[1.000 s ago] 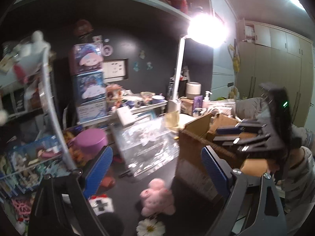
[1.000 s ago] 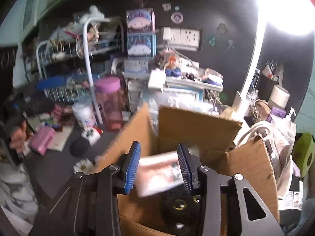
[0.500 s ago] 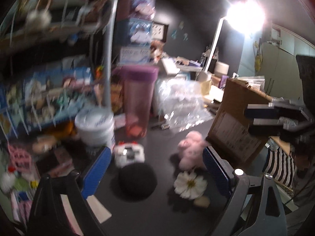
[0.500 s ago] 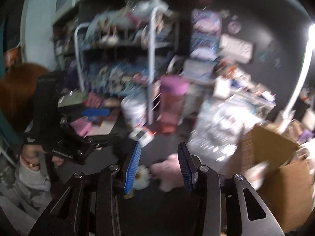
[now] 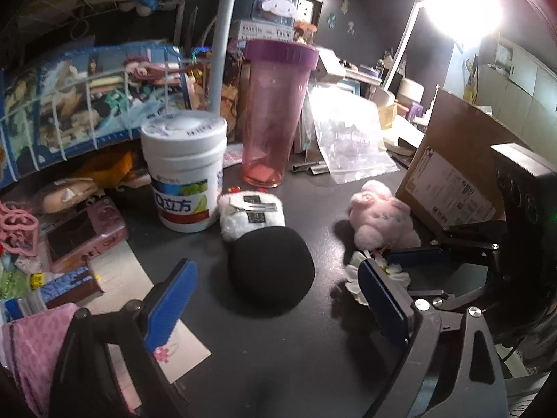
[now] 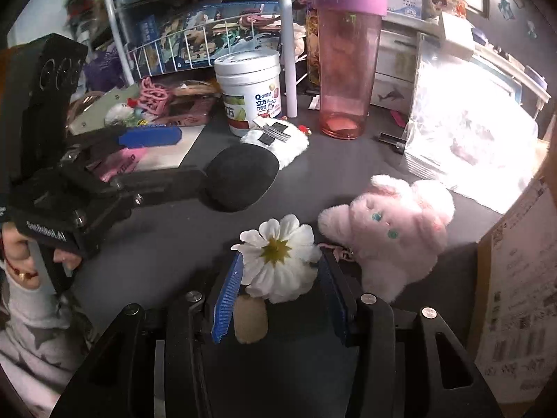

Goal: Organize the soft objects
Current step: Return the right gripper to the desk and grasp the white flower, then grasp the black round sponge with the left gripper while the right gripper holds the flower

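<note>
While the dark desk [image 5: 313,358] is crowded along its back edge, its middle carries only a few soft things beside the cardboard box [image 5: 449,181]. The pink plush [image 6: 393,233] lies next to that box, with the black round cushion [image 5: 271,271] well to its left and the white fluffy pouch [image 5: 250,216] touching the cushion's far side. The left tool [image 5: 275,306] hangs spread wide over the black cushion, gripping nothing. The white fabric flower [image 6: 278,257] lies just beside the pink plush. The right tool [image 6: 278,296] has just been opening its jaws; the flower sits between its blue pads [image 6: 226,299], whose tips lie against the petals, though I cannot tell whether they press on it.
</note>
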Demonstrator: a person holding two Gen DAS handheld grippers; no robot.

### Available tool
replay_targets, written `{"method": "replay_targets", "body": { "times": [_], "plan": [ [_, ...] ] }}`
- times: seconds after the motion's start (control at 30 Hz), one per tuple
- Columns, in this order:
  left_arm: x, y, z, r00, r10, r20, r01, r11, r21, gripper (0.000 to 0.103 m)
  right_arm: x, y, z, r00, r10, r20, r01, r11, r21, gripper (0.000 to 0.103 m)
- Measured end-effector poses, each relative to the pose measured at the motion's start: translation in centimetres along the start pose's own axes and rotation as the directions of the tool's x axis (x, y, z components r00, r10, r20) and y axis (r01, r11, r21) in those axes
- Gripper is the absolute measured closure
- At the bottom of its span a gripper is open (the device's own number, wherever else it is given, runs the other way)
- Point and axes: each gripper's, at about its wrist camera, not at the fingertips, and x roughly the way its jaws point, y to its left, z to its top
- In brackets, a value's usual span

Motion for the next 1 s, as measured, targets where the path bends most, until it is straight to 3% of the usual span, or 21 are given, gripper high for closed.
{"method": "replay_targets", "body": {
  "times": [0.2, 0.3, 0.4, 0.5, 0.57, 0.67, 0.8, 0.83, 0.87, 0.9, 1.0],
  "plan": [
    [1.7, -0.2, 0.7, 0.998, 0.040, -0.049, -0.040, 0.999, 0.007, 0.024, 1.0, 0.0, 0.5, 1.000, 0.012, -0.021, -0.013, 1.000, -0.019, 0.064],
    [2.7, -0.3, 0.9, 0.996, 0.041, -0.078, -0.040, 0.999, 0.009, 0.036, 1.0, 0.0, 0.5, 1.000, 0.016, -0.012, -0.017, 0.999, -0.029, 0.079],
    [3.5, -0.5, 1.0, 0.992, 0.069, -0.107, -0.067, 0.997, 0.023, 0.044, 1.0, 0.0, 0.6, 1.000, 0.023, -0.013, -0.024, 0.999, -0.033, 0.085],
    [3.7, -0.9, 0.9, 0.991, 0.076, -0.113, -0.071, 0.996, 0.044, 0.051, 0.7, 0.0, 0.6, 1.000, 0.018, -0.003, -0.018, 0.999, -0.044, 0.085],
    [3.6, -1.3, 0.8, 0.989, 0.094, -0.111, -0.088, 0.994, 0.062, 0.063, 0.5, 0.0, 0.6, 1.000, 0.018, 0.008, -0.017, 0.999, -0.045, 0.085],
    [3.5, -1.5, 0.8, 0.989, 0.109, -0.099, -0.101, 0.992, 0.074, 0.074, -0.2, -0.2, 0.6, 0.999, 0.023, 0.029, -0.022, 0.999, -0.040, 0.085],
    [3.5, -1.9, 0.6, 0.986, 0.127, -0.106, -0.116, 0.988, 0.104, 0.070, -1.2, -0.3, 0.6, 0.998, 0.026, 0.057, -0.024, 0.999, -0.039, 0.085],
    [3.5, -1.9, 0.6, 0.985, 0.136, -0.109, -0.124, 0.987, 0.104, 0.056, -1.4, -0.4, 0.6, 0.998, 0.027, 0.061, -0.024, 0.999, -0.039, 0.085],
    [3.6, -1.9, 0.7, 0.984, 0.139, -0.111, -0.128, 0.987, 0.097, 0.033, -1.6, -0.4, 0.5, 0.998, 0.025, 0.065, -0.022, 0.999, -0.039, 0.085],
    [3.7, -1.9, 0.8, 0.985, 0.131, -0.114, -0.121, 0.988, 0.091, 0.025, -1.7, -0.5, 0.4, 0.997, 0.023, 0.068, -0.020, 0.999, -0.040, 0.085],
    [4.3, -2.4, 0.8, 0.986, 0.101, -0.135, -0.088, 0.991, 0.102, 0.023, -1.9, -0.6, 0.2, 0.997, 0.019, 0.072, -0.016, 0.999, -0.038, 0.085]
  ]
}}
